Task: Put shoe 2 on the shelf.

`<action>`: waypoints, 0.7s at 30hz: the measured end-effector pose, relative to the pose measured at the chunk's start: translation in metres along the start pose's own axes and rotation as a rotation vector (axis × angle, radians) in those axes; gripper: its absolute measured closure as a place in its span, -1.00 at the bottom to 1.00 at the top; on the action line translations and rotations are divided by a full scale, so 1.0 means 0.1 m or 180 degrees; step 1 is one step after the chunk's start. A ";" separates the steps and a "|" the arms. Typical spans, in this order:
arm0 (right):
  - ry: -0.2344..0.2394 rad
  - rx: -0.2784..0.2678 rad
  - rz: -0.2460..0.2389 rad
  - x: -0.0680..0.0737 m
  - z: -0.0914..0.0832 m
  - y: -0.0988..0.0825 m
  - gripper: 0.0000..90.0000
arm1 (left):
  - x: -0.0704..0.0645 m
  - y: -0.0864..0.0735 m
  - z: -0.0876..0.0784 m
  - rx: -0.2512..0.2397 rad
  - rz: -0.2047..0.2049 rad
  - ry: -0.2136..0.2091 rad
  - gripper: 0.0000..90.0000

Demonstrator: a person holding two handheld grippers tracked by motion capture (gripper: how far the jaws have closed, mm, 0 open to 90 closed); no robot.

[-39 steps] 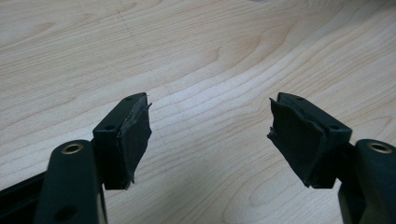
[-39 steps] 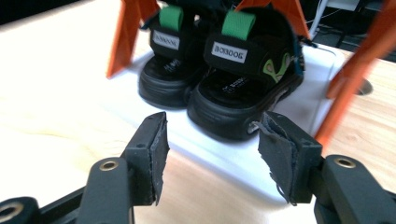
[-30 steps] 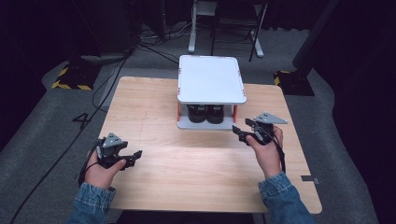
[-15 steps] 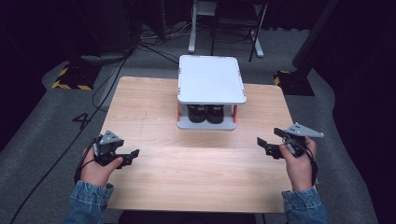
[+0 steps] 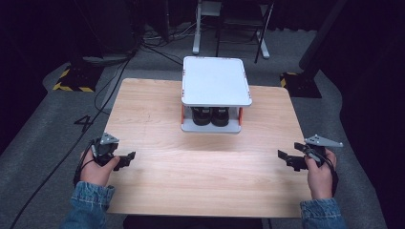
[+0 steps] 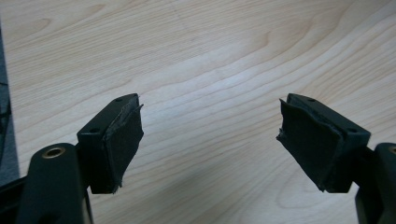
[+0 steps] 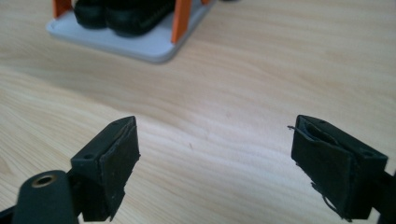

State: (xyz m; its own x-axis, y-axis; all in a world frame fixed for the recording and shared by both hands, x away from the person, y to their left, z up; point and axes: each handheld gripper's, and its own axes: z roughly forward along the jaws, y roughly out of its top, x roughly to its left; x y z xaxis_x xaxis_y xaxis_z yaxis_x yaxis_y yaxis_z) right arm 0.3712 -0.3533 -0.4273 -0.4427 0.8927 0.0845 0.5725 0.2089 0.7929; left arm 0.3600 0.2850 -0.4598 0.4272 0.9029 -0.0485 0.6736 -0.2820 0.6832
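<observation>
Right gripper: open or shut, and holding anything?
Open and empty. The right gripper has its jaws wide apart with bare wooden table between them.

Hidden under the rack's white top (image 5: 216, 81): most of 2 black shoes (image 5: 210, 116); cut off by the right gripper view's top edge too (image 7: 123, 14).

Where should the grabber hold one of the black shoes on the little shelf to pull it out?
Probably by the toe end facing the person. The black shoes sit side by side on the bottom level of the small rack, with its white top close above and orange posts at the sides. So the open right gripper should come in low and level from the front, its jaws either side of one toe.
</observation>
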 end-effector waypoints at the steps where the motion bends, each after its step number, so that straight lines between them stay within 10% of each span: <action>1: -0.0001 0.0046 0.0006 -0.03 0.02 -0.02 -0.66 | 0.02 -0.01 0.00 0.0015 0.0017 0.0024 -0.53; 11: -0.0318 0.0157 0.0094 -0.19 0.33 -0.23 -0.65 | 0.05 -0.05 0.05 -0.0005 0.0016 0.0023 -0.55; 21: -0.0150 0.0320 0.0145 -0.16 0.60 -0.37 -0.62 | 0.09 -0.11 0.12 0.0021 -0.0001 0.0078 -0.55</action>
State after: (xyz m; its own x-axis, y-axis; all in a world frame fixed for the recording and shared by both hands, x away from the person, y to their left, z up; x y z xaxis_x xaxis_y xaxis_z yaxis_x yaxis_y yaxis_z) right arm 0.3986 -0.3508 -0.4942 -0.3832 0.9194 0.0886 0.6585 0.2047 0.7242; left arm 0.3638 0.2927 -0.4762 0.4122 0.9106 -0.0307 0.6778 -0.2839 0.6783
